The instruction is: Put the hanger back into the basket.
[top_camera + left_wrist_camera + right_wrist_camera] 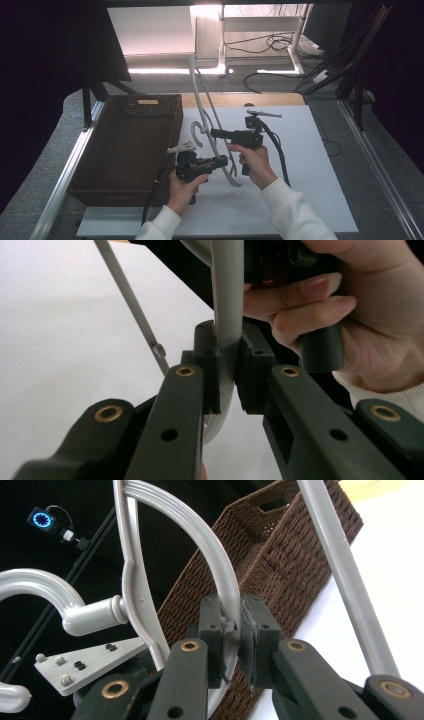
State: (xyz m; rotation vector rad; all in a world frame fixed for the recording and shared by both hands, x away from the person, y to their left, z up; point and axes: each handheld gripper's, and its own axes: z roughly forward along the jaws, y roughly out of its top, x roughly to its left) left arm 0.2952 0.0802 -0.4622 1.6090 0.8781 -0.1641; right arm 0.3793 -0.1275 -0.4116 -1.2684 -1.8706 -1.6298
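A grey plastic clothes hanger [204,102] is held tilted above the white mat, its hook [199,131] pointing toward the basket. My left gripper [224,161] is shut on the hanger's lower arm near its end; in the left gripper view the pads clamp the grey bar [227,300] on both sides at my left gripper [229,347]. My right gripper [215,133] is shut on the hanger higher up, close to the hook. In the right gripper view my right gripper [231,615] pinches the curved arm [210,545], with the hook [30,582] off to the left.
A brown wicker basket [105,150] stands at the left, right beside the hanger, and its wall [280,550] rises behind the right jaws. The white mat [310,165] covers the table. Dark frames, a cable tangle [280,42] and metal rails [372,165] ring the table.
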